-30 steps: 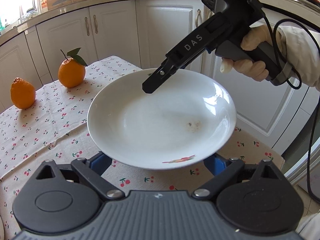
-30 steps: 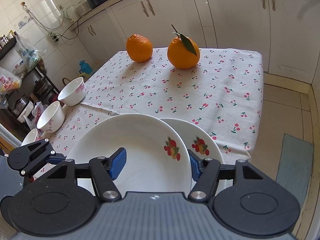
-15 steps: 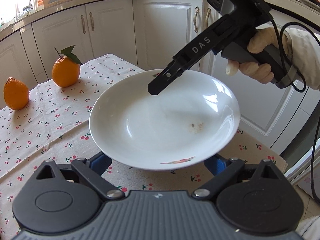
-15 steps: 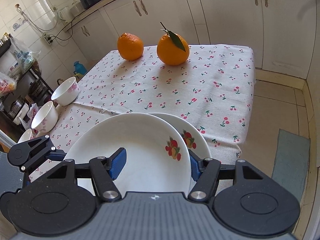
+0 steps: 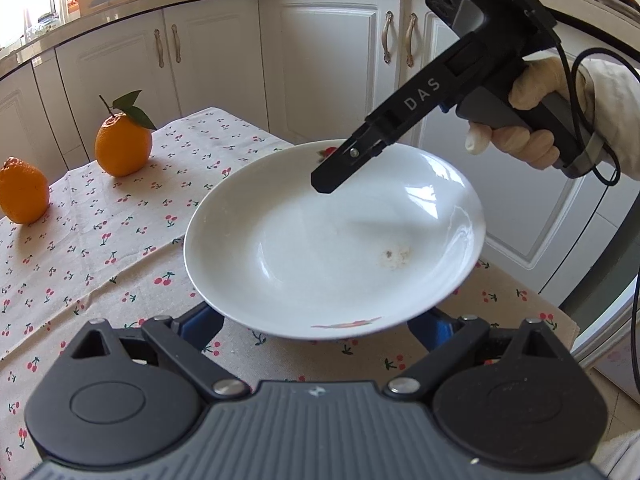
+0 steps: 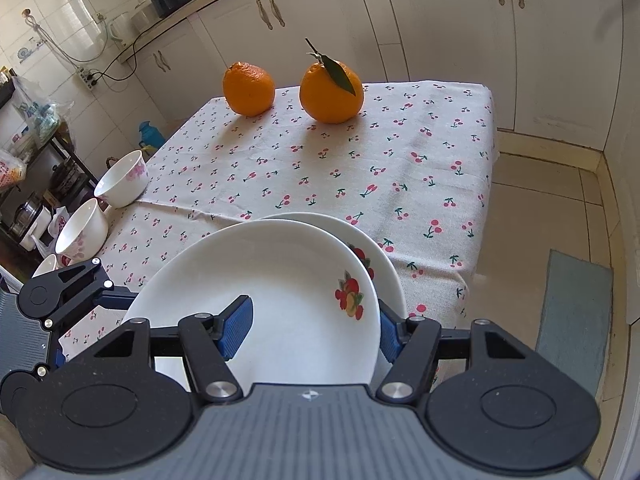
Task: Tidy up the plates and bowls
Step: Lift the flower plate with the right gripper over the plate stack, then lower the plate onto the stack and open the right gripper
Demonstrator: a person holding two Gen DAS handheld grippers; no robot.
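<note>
Bright daylight pours in from a blown-out window (image 5: 24, 4) at the upper left of the left wrist view. Glare streaks the white plate (image 5: 336, 240), and soft shadows trail the oranges (image 6: 331, 94). Both views are sharp, with fisheye bending and dark corners.

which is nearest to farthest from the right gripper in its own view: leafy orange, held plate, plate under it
1. held plate, between the right gripper pads
2. plate under it, peeking out on the right
3. leafy orange, at the far end of the table
</note>
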